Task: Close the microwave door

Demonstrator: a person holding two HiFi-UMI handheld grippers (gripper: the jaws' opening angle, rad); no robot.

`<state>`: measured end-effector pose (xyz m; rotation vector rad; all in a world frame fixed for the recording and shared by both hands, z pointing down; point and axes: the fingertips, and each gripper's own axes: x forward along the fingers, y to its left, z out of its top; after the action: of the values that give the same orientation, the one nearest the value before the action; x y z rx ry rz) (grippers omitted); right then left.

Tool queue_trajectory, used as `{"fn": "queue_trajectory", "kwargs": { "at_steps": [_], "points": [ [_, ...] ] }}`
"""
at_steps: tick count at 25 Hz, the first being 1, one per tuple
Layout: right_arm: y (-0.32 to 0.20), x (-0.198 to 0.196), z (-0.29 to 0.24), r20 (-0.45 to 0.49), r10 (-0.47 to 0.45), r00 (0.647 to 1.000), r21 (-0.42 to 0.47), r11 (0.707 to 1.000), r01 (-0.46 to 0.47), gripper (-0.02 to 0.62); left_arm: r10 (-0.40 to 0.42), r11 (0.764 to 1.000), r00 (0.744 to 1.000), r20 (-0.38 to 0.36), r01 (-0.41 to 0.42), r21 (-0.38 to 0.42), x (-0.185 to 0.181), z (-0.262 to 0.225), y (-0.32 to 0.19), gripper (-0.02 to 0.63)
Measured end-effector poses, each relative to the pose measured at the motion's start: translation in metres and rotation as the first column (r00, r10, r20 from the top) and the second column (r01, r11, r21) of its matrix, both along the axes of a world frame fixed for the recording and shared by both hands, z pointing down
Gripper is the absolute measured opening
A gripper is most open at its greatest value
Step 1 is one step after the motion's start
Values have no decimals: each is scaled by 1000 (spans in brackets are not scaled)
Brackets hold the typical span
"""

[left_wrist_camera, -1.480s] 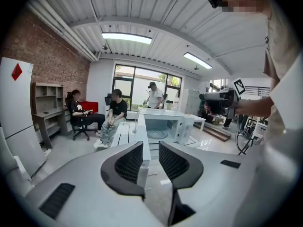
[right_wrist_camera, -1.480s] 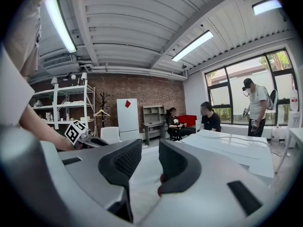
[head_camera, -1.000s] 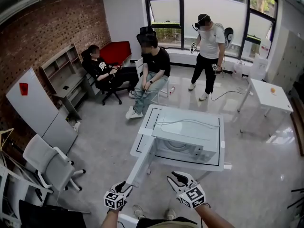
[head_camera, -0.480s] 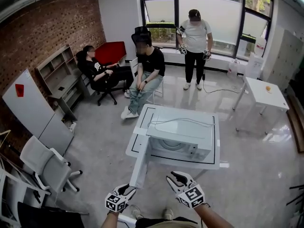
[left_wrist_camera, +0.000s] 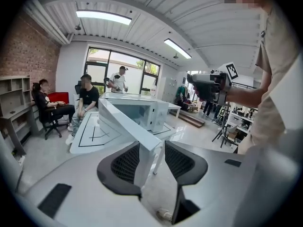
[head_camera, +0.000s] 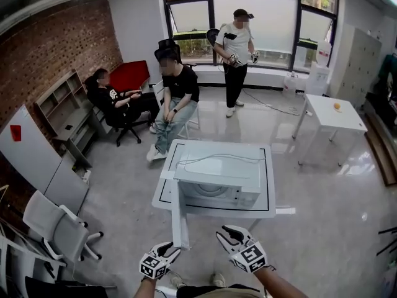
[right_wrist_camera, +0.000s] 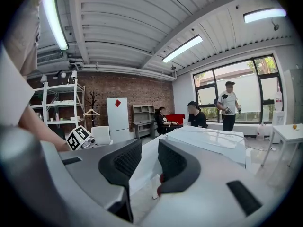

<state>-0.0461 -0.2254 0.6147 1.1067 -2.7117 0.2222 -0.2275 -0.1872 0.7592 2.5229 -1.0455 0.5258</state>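
Fingers [left_wrist_camera: 125,163] apart on both | left gripper [head_camera: 169,250] low, near open microwave door [head_camera: 179,216] | right gripper [head_camera: 225,235] beside it

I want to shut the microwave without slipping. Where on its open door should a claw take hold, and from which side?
Grip the free end of the door, the thin upright edge pointing toward the person. Come from the near side with the left claw, open and lined up with it; farthest from the hinge, it should swing easiest.
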Motion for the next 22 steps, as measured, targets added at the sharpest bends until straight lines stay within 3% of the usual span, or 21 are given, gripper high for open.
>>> {"fn": "queue_trajectory", "kwargs": {
  "at_steps": [7,14,22],
  "points": [
    [3,38,5,6,63,998,-8,998,-63,112,81,997,997,-15,-81,-1,47,-5,-9,178],
    [2,62,-1,13,132,991,-8,991,-132,112,106,994,993,-44,-105,10,74,-17,-30,153],
    [-5,81,2,24,204,979,-27,979,-204,112,187,982,982,-6,-187,8,106,-20,-55,152]
  ]
}}
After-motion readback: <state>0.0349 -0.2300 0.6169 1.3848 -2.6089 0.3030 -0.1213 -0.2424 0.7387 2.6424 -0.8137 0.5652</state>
